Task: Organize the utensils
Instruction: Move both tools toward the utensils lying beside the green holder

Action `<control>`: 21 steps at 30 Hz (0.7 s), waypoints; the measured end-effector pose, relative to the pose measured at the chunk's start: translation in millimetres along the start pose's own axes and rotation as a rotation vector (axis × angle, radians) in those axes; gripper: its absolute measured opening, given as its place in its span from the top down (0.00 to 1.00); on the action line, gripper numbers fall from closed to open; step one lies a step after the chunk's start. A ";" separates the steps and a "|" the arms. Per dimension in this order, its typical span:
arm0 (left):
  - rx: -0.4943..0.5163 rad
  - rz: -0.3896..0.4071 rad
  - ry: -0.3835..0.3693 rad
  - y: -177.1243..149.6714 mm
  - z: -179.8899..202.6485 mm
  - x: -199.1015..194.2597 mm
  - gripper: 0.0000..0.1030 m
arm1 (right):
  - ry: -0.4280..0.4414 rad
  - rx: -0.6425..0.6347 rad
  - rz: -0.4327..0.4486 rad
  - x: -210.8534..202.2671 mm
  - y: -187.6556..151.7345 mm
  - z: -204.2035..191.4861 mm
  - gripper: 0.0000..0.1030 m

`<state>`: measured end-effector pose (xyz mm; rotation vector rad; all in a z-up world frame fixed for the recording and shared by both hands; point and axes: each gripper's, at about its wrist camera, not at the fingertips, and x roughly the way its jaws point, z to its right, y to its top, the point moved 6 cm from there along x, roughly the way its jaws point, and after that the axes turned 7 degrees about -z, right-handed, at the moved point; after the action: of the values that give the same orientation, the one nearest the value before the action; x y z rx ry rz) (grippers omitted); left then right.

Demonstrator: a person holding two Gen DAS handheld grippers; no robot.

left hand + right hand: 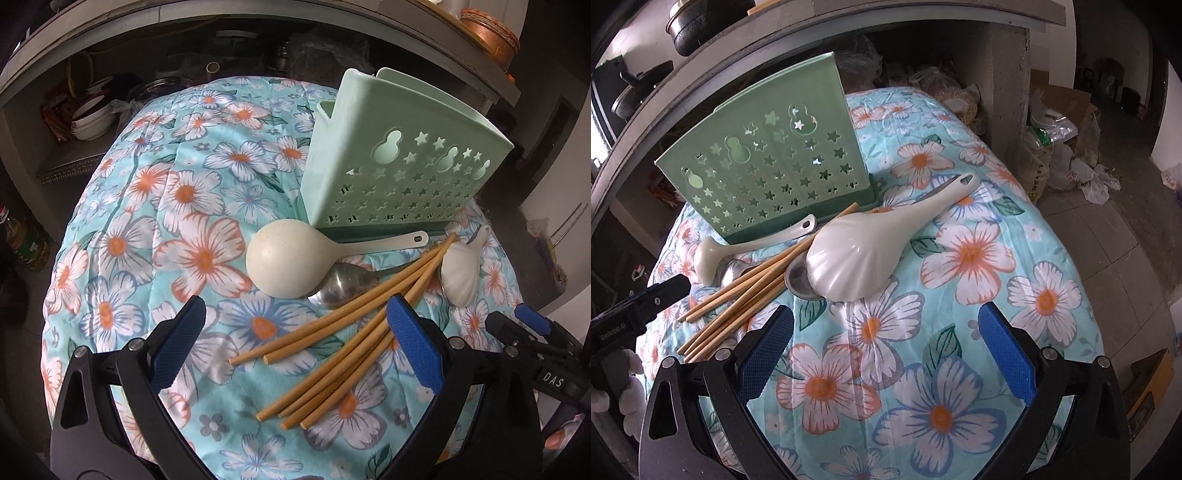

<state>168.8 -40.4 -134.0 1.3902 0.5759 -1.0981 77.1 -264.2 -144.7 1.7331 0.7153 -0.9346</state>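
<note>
Utensils lie scattered on a floral cloth (pixel 155 229) in turquoise, white and orange, just in front of a pale green utensil holder (pixel 402 162) that stands upright at the far side and is pierced with star and gourd-shaped cutouts. A cream ladle (pixel 284 258) rests bowl-down against the holder's base, its handle running along it. Beside it a metal spoon (pixel 340 286) lies partly under a loose bundle of bamboo chopsticks (pixel 332 358), which fan out toward the viewer. A white shell-patterned rice scoop (pixel 857 258) lies to the right, over a second metal spoon (pixel 798 278). The left gripper (pixel 295 343) hovers over the chopsticks with its blue pads spread wide, holding nothing. The right gripper (pixel 886 347) is likewise spread wide and empty, above bare cloth near the scoop. Readable writing: "DAS" on the right gripper's body (seen from the left camera) and "GenRobot.AI" on the left one.
</note>
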 end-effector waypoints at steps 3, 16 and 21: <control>0.007 0.000 0.012 4.5 -1.6 4.0 0.08 | 0.018 -0.005 -0.022 8.0 -0.4 -2.0 0.05; 0.068 0.040 0.101 28.5 -10.5 7.3 0.08 | 0.089 0.003 -0.068 24.8 -5.3 2.0 0.05; 0.055 0.046 0.111 35.8 -15.3 7.2 0.08 | 0.101 0.006 -0.066 25.5 -4.9 1.8 0.05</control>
<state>206.8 -33.7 -125.5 1.5121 0.5944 -1.0106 86.1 -263.4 -169.1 1.7809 0.8401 -0.8998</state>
